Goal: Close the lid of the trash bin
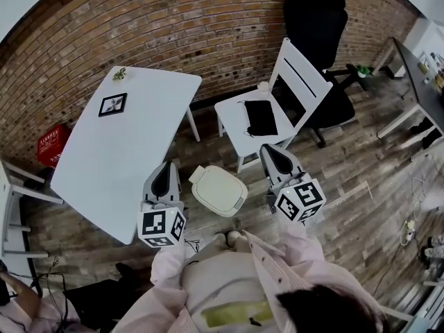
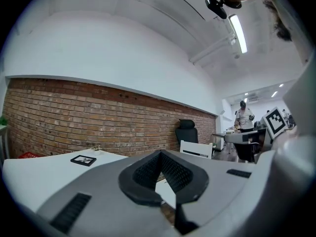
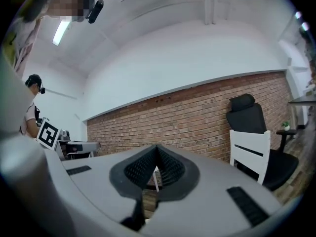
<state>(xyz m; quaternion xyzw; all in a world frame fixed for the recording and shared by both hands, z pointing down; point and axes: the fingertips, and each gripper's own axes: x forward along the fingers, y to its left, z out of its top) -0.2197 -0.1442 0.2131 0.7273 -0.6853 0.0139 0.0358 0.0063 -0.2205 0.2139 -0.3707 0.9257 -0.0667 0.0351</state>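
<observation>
I am standing by a person in a pink shirt who is holding one hand-held gripper in each hand, both pointing level towards the brick wall (image 1: pixel 173 19) at the far side. The cream trash bin (image 1: pixel 218 189) is sitting on the wooden floor (image 1: pixel 347 186) just beyond the person's feet, between the two tools and below them, and its rounded lid (image 1: pixel 214 184) is lying down flat on top. The left hand-held gripper (image 1: pixel 166 166) is hanging at the bin's left, beside the near corner of the white worktop (image 1: pixel 118 158). Its own view is showing its black ribbed pads (image 2: pixel 148 172) meeting at the tips, closed with nothing between them. The right hand-held gripper (image 1: pixel 270 151) is hanging at the bin's right, near the front of the white chair (image 1: pixel 232 109), and its jaws are likewise pressed together and empty, the pads (image 3: pixel 173 169) meeting at a point. Neither tool is touching the bin. On the worktop a small black picture frame (image 1: pixel 112 105) is lying towards the far end, with a little potted plant (image 1: pixel 119 74) at the far edge. A black cloth item (image 1: pixel 261 117) is resting on the chair's seat, and a black office chair (image 1: pixel 316 19) is standing behind it against the wall. A red box (image 1: pixel 52 144) is sitting on the floor at the far left by the wall. Another person (image 2: pixel 243 116) is standing well off at the right in the left gripper view.
</observation>
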